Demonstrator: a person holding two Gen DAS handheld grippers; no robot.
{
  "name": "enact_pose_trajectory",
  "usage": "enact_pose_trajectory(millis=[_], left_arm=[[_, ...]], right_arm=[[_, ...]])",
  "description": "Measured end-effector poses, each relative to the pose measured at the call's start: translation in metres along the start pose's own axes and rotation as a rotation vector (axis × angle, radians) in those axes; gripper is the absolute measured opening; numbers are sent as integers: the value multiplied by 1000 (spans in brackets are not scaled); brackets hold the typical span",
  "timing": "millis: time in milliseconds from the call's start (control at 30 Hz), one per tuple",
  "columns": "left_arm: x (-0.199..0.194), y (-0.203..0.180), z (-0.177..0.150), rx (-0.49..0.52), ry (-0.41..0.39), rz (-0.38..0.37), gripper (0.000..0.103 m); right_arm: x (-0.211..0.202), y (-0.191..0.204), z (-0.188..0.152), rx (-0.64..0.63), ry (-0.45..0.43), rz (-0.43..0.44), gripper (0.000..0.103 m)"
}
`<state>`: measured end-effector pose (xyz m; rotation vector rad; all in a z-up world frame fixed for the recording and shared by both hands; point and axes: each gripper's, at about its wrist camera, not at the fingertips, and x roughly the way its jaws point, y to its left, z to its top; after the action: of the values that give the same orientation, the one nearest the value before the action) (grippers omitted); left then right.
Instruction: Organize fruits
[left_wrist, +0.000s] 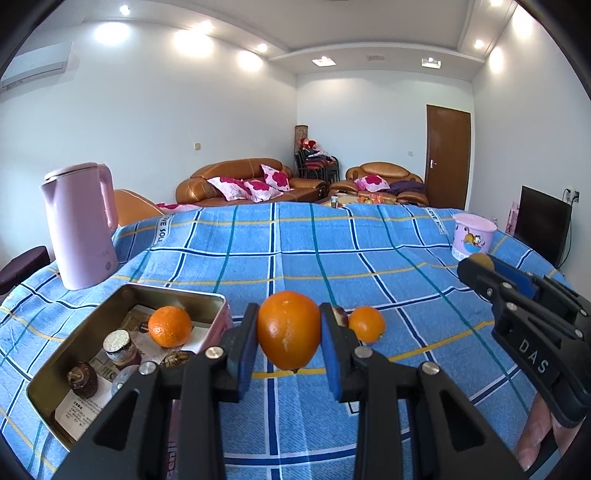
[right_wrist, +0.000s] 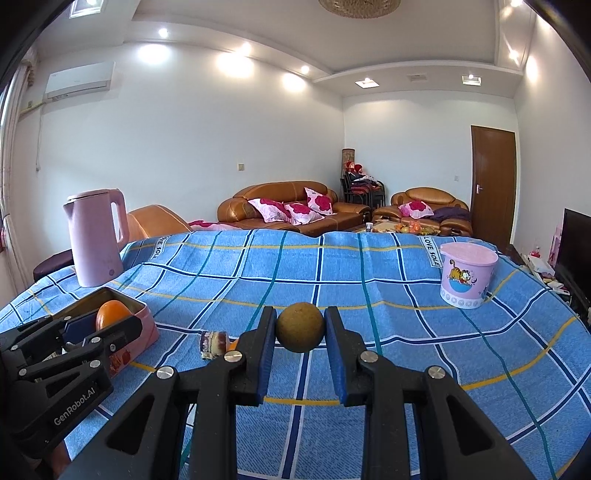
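Nearest, left gripper (left_wrist: 289, 332) clamps an orange (left_wrist: 289, 329), lifted above the blue checked cloth (left_wrist: 332, 266) just right of the tin (left_wrist: 55, 373). Right gripper (right_wrist: 300, 328) pinches a brown fruit (right_wrist: 300, 327) over the cloth's middle. One orange sits in the tin (left_wrist: 170, 326); a smaller one (left_wrist: 366, 324) lies on the cloth. Far left corner: pink kettle (left_wrist: 79, 225). Far right edge: pink tub (right_wrist: 467, 275).

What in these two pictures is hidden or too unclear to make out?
- Left wrist view: dark fruit behind the left tongs, mostly hidden by a finger and the held orange.
- Left wrist view: small items in the tin box, partly covered by the tongs' frame; labels unreadable.
- Right wrist view: small orange, nearly all hidden by the right tongs holding the brown fruit.
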<state>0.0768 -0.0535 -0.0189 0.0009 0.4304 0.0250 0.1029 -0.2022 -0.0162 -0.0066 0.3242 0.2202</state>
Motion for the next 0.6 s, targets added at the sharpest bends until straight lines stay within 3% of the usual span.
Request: enact_pose_trajectory(millis=[600], left_arm=[[-4,8,1,-15,-15,2,33]], right_arm=[[0,11,0,-11,9,11,28]])
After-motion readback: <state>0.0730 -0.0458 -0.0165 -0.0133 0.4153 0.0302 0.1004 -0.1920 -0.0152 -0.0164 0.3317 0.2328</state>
